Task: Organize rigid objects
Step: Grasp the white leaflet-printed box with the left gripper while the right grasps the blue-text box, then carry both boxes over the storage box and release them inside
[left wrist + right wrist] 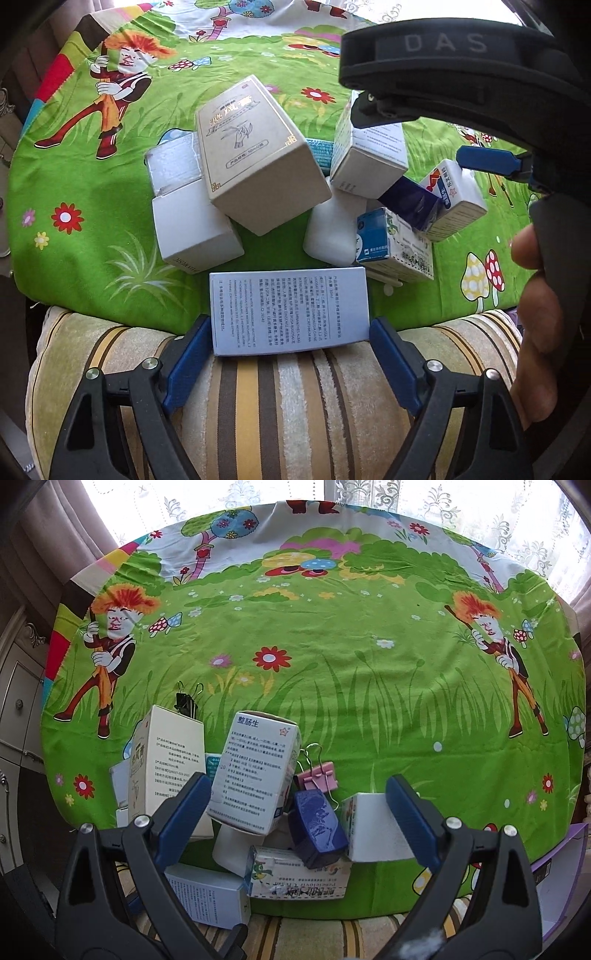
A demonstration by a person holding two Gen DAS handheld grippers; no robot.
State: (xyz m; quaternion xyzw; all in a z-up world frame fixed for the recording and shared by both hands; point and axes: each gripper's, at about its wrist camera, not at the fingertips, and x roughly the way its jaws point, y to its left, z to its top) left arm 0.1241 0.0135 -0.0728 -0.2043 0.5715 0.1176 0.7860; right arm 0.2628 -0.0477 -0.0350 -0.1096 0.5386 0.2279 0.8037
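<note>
Here the left gripper (290, 354) stands with jaws wide around a pale blue box (289, 310), not touching it; its long axis points away. The right gripper (295, 812), jaws also wide and empty, hovers over the box pile (258, 794).

Both wrist views tilt steeply down, close over box pile (295, 192); right takes in whole tablecloth (332, 646).

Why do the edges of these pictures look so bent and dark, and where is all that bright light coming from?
Both views come through fisheye lenses, so the cloth-covered table bulges into a curve and the corners go black. In the right wrist view, daylight through the lace curtains washes out to white. In the left wrist view, the tan box catches sunlight on top, and the other hand-held gripper looms large and dark.
</note>
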